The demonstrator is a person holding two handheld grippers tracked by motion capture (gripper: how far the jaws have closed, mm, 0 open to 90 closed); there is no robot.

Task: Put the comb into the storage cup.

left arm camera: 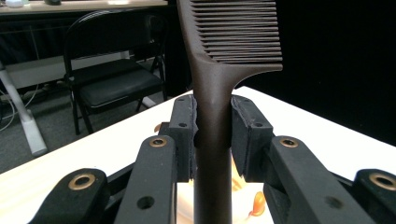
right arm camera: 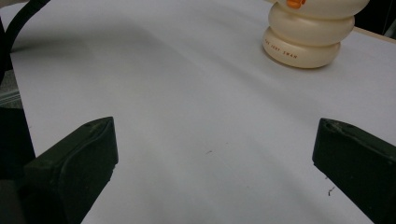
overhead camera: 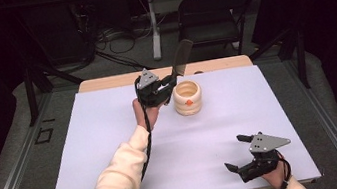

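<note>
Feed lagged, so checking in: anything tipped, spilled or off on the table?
Nothing stands out. The cream cup stands upright on the white sheet, with no spill around it. The left gripper is shut on the comb, holding it by its handle, teeth end up. The right gripper rests open.

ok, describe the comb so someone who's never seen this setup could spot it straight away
Start at the white table and find the cream ribbed cup near its far edge. Just left of the cup, the left gripper clamps a dark brown comb by its handle, teeth end pointing up. It is the one dark, slim, toothed thing, held off the table.
</note>
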